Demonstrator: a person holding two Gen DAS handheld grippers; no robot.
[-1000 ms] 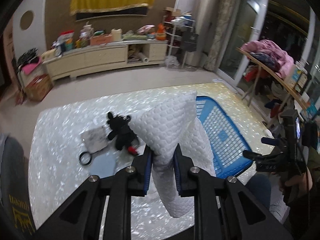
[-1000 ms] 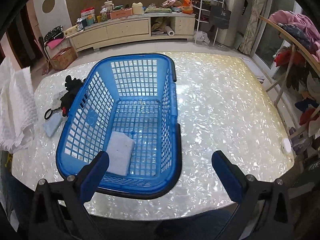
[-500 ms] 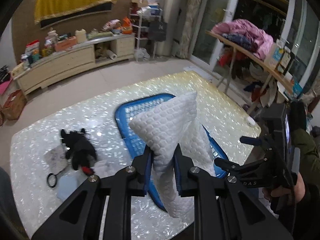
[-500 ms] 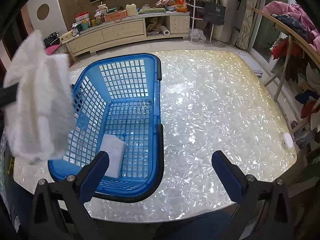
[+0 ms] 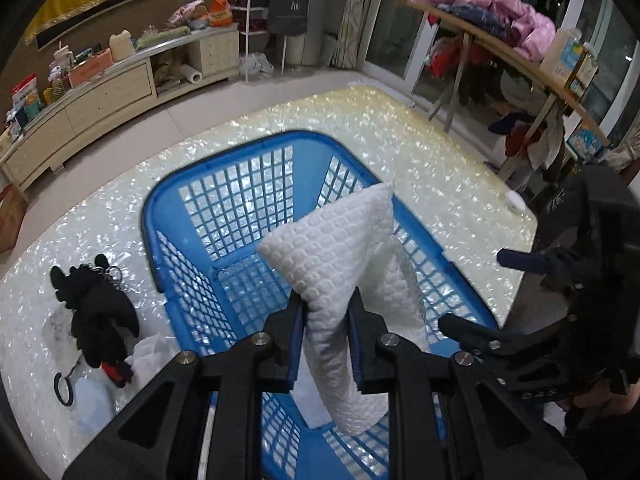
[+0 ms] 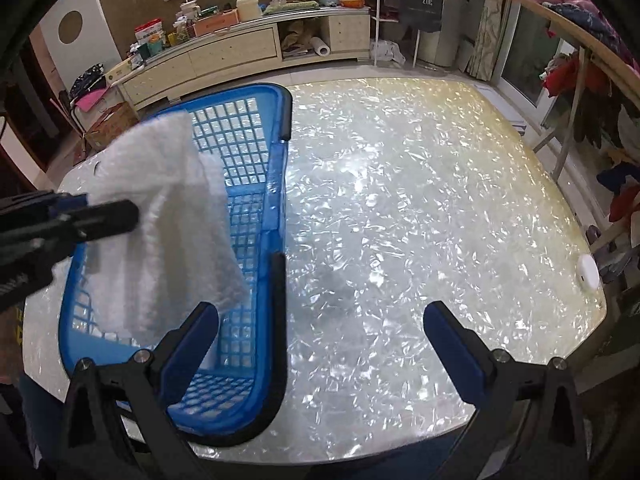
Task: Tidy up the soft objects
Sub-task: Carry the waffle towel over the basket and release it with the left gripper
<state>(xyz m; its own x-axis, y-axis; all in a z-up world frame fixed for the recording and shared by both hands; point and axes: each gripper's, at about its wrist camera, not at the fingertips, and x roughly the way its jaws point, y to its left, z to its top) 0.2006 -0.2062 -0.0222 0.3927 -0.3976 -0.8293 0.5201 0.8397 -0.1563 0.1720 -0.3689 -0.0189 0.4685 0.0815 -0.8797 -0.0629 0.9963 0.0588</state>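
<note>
White quilted cloth [image 5: 344, 248] pinched in left tongs [image 5: 326, 312], pads nearly together and pressing on its folded middle; one corner sticks up, other end droops below the pads. Cloth hangs over the blue basket [image 5: 188, 216], above its near half, not touching the floor of it as far as can be told. Right wrist view shows same cloth [image 6: 168, 224] at left, held by the left tongs' black finger [image 6: 108, 216], draped in front of the basket [image 6: 276, 148] interior.

Right tongs [image 6: 320, 336] wide open, nothing between the blue pads; hovering over near edge of table [image 6: 400, 200], left pad over basket's near right corner, right pad over bare table. In left wrist view right tongs [image 5: 480, 294] appear at right, gripped by a person's hand [image 5: 596, 404], partly hidden.

Basket sits on pearly shell-pattern table [image 5: 440, 148], black handles on rim. White folded item partly seen on basket floor under the hanging cloth, mostly hidden.

Left of basket on table: black plush toy [image 5: 96, 312] with keyring, red bit at its lower end; white cloth [image 5: 152, 352] just beside basket wall; pale blue pad [image 5: 94, 404]; black ring [image 5: 64, 388] beside it. Small white round object [image 6: 588, 272] near far right table edge.
</note>
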